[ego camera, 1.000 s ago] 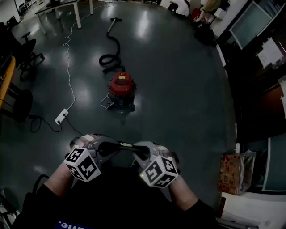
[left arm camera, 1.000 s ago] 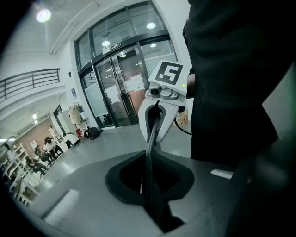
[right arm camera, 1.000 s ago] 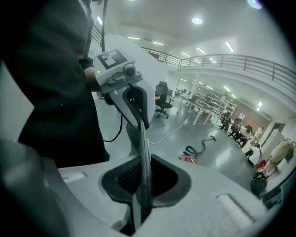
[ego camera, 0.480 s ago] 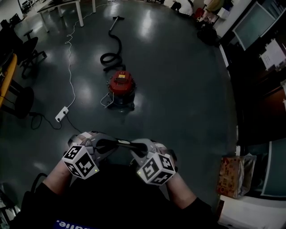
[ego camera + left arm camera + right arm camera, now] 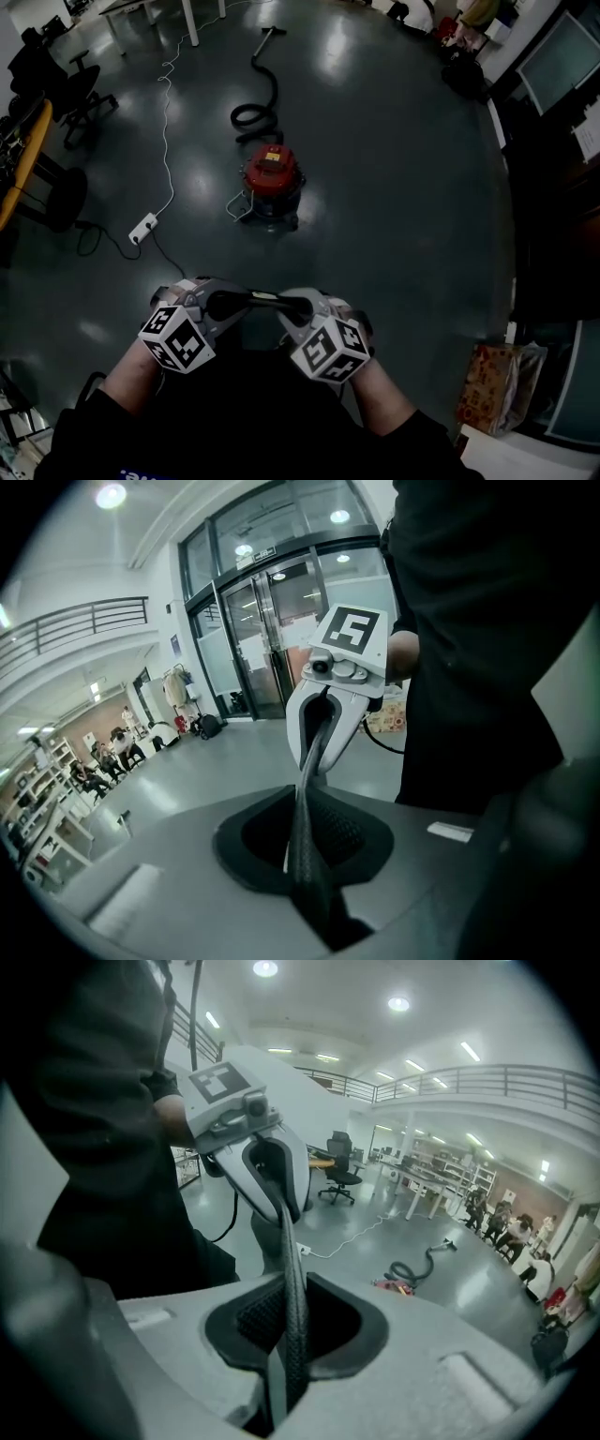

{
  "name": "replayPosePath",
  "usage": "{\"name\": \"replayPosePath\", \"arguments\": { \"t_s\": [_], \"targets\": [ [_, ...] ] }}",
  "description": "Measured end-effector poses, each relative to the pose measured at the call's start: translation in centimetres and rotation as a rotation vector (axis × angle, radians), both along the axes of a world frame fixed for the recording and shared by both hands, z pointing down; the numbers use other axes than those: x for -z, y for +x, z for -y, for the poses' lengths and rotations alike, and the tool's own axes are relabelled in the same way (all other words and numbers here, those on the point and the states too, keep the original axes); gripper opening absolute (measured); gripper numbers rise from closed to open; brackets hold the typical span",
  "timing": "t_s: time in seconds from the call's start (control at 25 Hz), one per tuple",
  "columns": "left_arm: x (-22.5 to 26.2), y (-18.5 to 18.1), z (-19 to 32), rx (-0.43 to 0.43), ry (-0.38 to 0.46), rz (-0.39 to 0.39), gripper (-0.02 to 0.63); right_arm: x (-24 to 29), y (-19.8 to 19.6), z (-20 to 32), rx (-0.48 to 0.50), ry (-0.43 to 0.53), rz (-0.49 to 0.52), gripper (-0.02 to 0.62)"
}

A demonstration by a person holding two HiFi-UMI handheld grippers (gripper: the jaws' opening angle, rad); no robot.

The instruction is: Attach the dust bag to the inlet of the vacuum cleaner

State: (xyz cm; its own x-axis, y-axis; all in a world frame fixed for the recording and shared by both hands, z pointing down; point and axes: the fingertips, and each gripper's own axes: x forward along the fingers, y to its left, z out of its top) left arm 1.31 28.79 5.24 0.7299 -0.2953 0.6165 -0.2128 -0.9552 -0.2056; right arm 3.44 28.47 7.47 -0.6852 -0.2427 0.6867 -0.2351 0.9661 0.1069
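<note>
**Item 1, dust bag** (image 5: 262, 300). A thin, dark, flat piece seen edge-on, taken to be the bag. It is stretched between the two tools, close in front of the person's body and well above the floor (image 5: 403, 187). No view shows its opening or collar.

**Item 2, left tool** (image 5: 225, 305). It is clenched on one end of the dust bag. The left gripper view shows the dark strip pinched between the jaws and running across to the other tool.

**Item 3, right tool** (image 5: 298, 309). It grasps the opposite end. Its jaws have just been opening slightly, yet the strip lies between them with the pads on it.

**Item 4, vacuum cleaner** (image 5: 273, 175). A red-topped canister standing upright on the floor, well apart from both tools. The top appears closed, and the inlet cannot be made out from here.

**Item 5, hose** (image 5: 263, 94). Black, looping away from the canister towards the far side.

**Item 6, power strip** (image 5: 142, 228). It lies to the left of the vacuum cleaner, and a white cable (image 5: 167, 122) trails off from it.

**Step in hand (judgement).** The bag is being carried to the machine, and attachment has not begun.

**Next move (judgement).**
- Close the gap and get down to the canister.
- Locate the inlet, which probably means opening the top first.
- Turn the bag so its opening faces the inlet.
- Keep a firm hold on both ends, the right especially.
</note>
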Motion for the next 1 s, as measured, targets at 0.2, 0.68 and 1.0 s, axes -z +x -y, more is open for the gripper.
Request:
{"name": "replayPosePath", "arguments": {
  "t_s": [0.2,0.68,1.0],
  "targets": [
    [-1.8,-2.5,2.8,0.007,-0.034,-0.042,0.035,-1.8,-2.4,2.6,-0.006,-0.03,-0.04,0.041],
    [-9.0,-11.3,15.3,-0.088,-0.074,-0.14,0.049,-9.0,-11.1,13.9,-0.196,-0.055,-0.116,0.034],
    [-17.9,-9.1,22.9,-0.082,-0.145,-0.133,0.054,-17.9,-9.1,21.1,-0.28,-0.154,-0.1,0.034]
  ]
}}
